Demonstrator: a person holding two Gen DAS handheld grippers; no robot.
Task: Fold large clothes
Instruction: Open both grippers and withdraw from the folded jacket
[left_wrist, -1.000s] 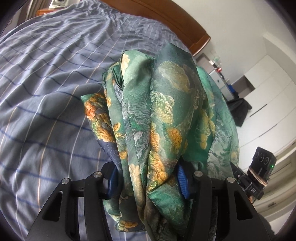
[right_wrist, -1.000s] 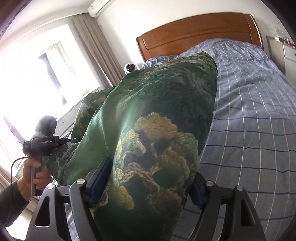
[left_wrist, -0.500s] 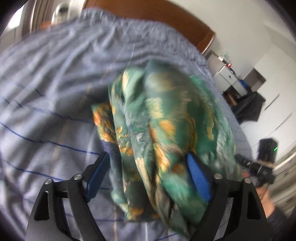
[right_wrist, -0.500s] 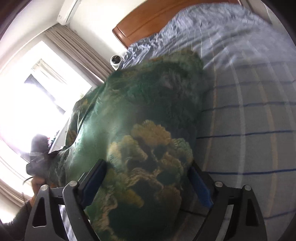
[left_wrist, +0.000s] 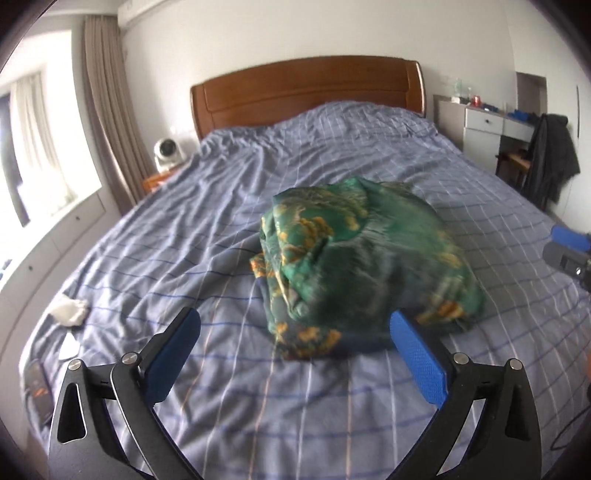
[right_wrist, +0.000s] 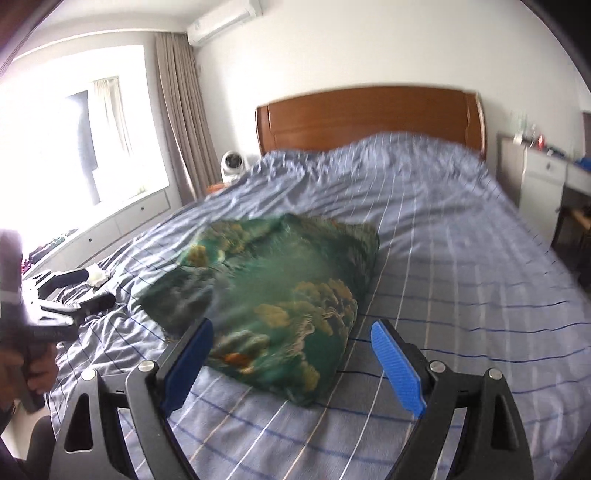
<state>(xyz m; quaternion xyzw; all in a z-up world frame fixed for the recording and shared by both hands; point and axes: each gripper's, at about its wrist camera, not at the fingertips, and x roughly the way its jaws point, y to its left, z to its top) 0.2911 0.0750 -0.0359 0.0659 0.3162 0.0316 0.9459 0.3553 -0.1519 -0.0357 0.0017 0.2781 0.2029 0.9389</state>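
A green garment with a gold and orange print (left_wrist: 354, 266) lies in a folded bundle on the blue checked bed sheet (left_wrist: 184, 236); it also shows in the right wrist view (right_wrist: 266, 299). My left gripper (left_wrist: 295, 343) is open and empty, pulled back just short of the bundle's near edge. My right gripper (right_wrist: 291, 347) is open and empty, with its blue pads either side of the bundle's near corner, apart from the cloth. The right gripper's tip (left_wrist: 569, 243) shows at the right edge of the left wrist view.
A wooden headboard (left_wrist: 306, 88) stands at the far end. A white fan (left_wrist: 168, 151) sits at the bed's left. White crumpled cloth (left_wrist: 70, 310) and dark gadgets (right_wrist: 74, 291) lie near the bed's left edge. A desk and a hanging dark coat (left_wrist: 550, 155) are at the right.
Both grippers let go of the green garment, opened wide and drew back. The bundle dropped onto the bed and now lies there by itself.
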